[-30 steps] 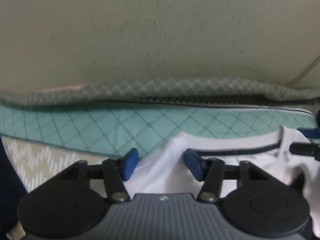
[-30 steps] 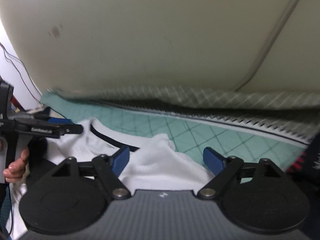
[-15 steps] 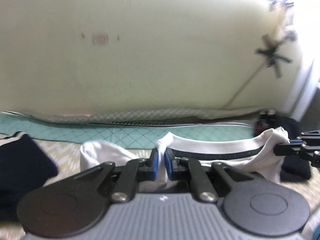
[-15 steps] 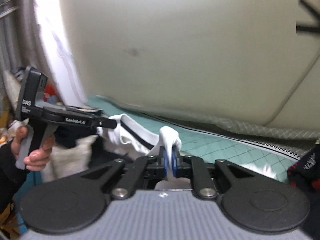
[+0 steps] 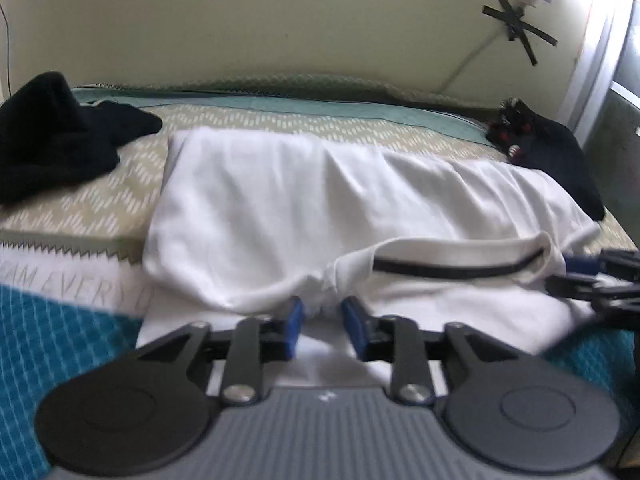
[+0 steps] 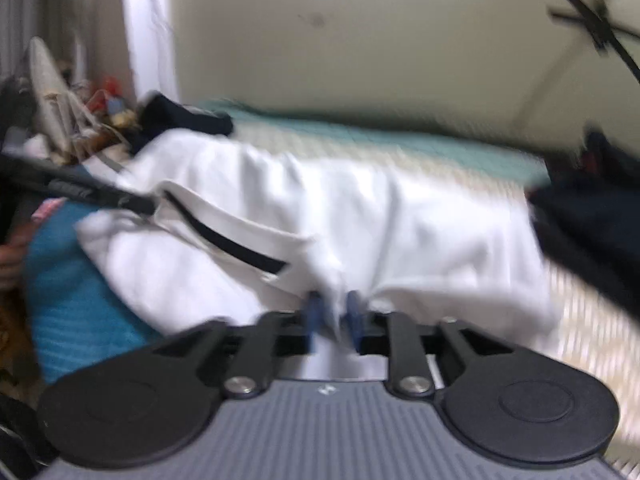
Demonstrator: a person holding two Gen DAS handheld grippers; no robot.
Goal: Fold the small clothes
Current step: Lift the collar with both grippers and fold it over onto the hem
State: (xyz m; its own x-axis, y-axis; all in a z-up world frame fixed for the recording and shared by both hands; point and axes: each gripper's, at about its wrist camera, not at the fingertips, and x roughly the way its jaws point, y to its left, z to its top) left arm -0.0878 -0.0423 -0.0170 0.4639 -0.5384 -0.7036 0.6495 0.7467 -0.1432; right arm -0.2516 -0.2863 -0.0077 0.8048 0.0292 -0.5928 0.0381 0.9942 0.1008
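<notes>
Both pairs of blue fingers stand slightly apart, and each has just been opening with white cloth between its pads. On your left gripper (image 5: 320,318), the fingers (image 5: 294,326) leave a clear gap; a bunched fold of the white shirt (image 5: 280,208) sits in that gap, and the pads do not appear to press on it. On your right gripper (image 6: 334,320), the fingers (image 6: 314,316) are also parted around a fold of the shirt (image 6: 400,220), but that view is blurred, so you cannot tell whether a pad touches the cloth. In the left wrist view the shirt lies spread across the bed (image 5: 80,204) from about 10 o'clock to 3 o'clock of the left gripper, with its dark-trimmed collar (image 5: 460,268) at about 2 o'clock, stretched between the two grippers. Your right gripper (image 5: 592,276) enters that view at 3 o'clock, at the far end of the collar. A heap of dark clothing (image 5: 60,136) lies at 10 o'clock, apart from the shirt, and another dark garment (image 5: 560,160) lies at 2 o'clock, touching the shirt's far corner. In the right wrist view the left gripper's arm (image 6: 80,192) comes in at 9 o'clock to meet the collar (image 6: 236,248).
</notes>
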